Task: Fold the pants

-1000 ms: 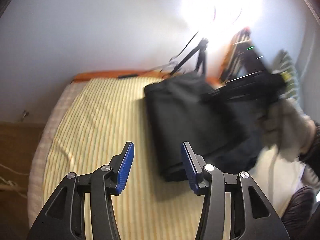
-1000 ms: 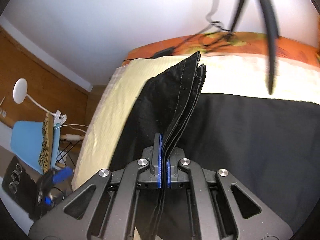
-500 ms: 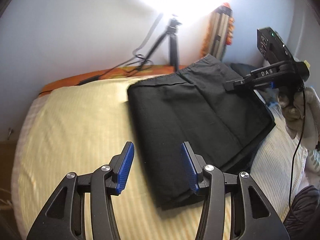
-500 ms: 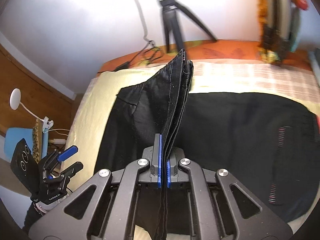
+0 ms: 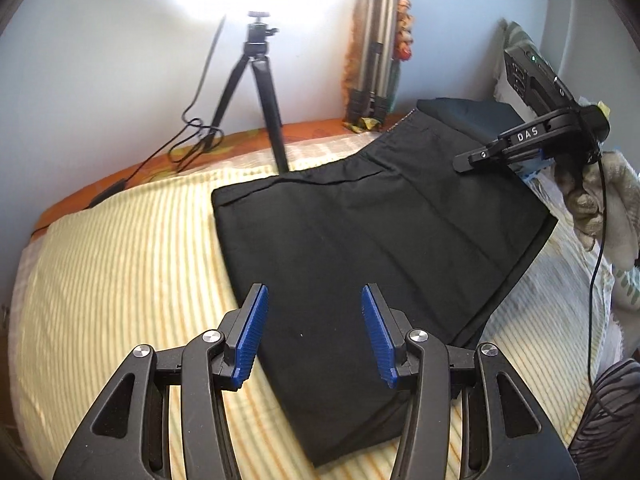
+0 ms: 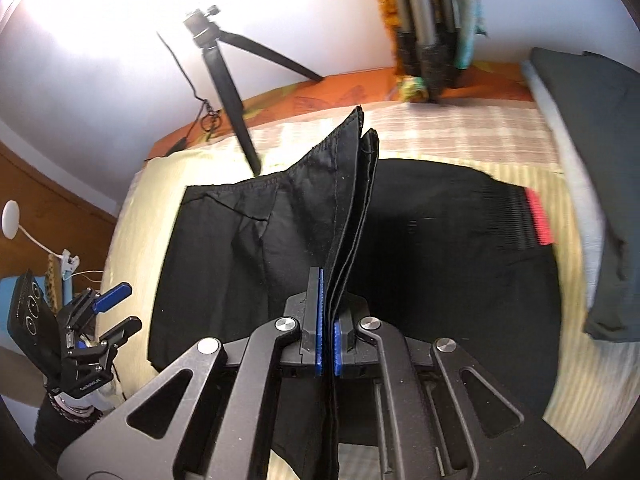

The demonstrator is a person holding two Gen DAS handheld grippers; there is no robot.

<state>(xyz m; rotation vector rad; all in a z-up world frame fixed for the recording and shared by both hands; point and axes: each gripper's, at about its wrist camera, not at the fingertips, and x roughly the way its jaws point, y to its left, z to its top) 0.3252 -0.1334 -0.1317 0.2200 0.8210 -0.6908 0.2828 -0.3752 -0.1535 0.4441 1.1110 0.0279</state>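
Observation:
Black pants [image 5: 360, 240] lie partly folded on a yellow striped bed cover [image 5: 112, 264]. My left gripper [image 5: 312, 328] is open and empty, hovering above the pants' near edge. My right gripper [image 6: 328, 320] is shut on the hem layers of the pants [image 6: 348, 184] and holds them lifted above the rest of the garment. It also shows in the left wrist view [image 5: 464, 162] at the far right corner of the pants. The left gripper shows in the right wrist view [image 6: 116, 308] at the lower left, open.
A black tripod [image 5: 260, 92] and a folded silver tripod [image 5: 376, 52] stand by the wall behind the bed. Cables [image 5: 192, 136] trail along the orange bed edge. A dark pillow [image 6: 592, 128] lies at the right. A red tag [image 6: 538, 216] shows on the waistband.
My right gripper has carried the held hem to the right, spreading the pants flatter. My left gripper has moved over the pants' near edge, still open.

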